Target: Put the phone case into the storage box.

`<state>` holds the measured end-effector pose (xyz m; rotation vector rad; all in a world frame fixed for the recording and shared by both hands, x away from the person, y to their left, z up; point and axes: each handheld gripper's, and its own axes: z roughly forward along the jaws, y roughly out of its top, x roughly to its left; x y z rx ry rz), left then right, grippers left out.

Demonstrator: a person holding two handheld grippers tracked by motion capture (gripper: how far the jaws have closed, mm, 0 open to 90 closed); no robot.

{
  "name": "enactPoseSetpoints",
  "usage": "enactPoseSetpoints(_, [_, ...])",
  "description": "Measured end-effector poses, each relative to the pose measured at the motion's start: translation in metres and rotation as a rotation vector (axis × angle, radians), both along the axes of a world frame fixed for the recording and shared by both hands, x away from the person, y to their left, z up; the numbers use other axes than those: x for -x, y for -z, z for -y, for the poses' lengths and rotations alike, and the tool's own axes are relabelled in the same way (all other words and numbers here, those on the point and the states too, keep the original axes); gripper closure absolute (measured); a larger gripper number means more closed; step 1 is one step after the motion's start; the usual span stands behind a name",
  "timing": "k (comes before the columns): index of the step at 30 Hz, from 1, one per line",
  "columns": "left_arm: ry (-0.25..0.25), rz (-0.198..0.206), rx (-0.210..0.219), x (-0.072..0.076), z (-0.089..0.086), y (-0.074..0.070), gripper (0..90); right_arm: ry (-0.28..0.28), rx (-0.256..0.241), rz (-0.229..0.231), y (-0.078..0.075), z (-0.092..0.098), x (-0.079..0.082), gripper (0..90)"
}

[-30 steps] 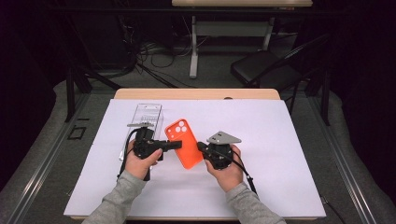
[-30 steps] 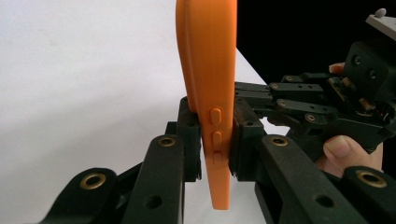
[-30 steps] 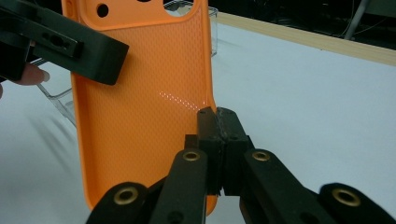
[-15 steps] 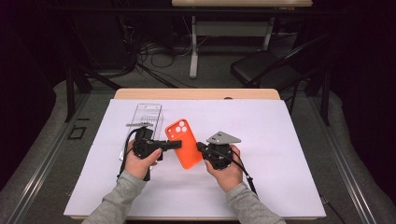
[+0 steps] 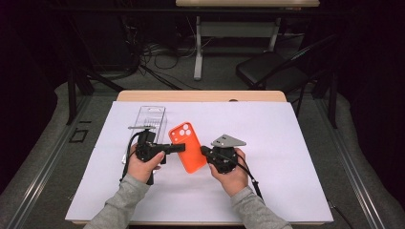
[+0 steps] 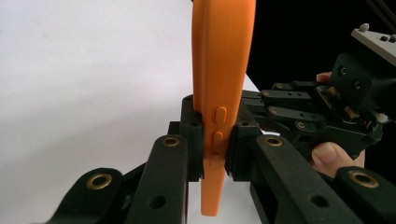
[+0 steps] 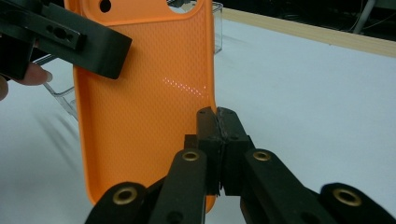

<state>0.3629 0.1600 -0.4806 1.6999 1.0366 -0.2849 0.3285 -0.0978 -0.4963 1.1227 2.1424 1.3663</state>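
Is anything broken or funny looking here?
Nothing looks broken. The orange phone case is whole, held off the white table cover between the left gripper and right gripper, one on each long edge.

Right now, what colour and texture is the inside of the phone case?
Orange, with a fine dotted grid texture on the phone case; clearest in the right gripper view.

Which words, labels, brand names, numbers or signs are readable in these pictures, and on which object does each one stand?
No text can be read.
Orange phone case: no print or logo on the side that shows; the raised shapes on its edge are buttons.
Clear plastic box: the faint lines on it are too small to read.
Left gripper and right gripper: no markings seen.
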Motion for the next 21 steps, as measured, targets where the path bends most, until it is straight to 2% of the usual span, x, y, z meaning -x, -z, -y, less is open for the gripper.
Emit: enactPoseSetpoints(21, [0.000,0.009,0.013,0.0006,-0.0015,-0.0009,80.8,-0.015,-0.018,-0.012,-0.0003,0.0006,-0.0005,87.8])
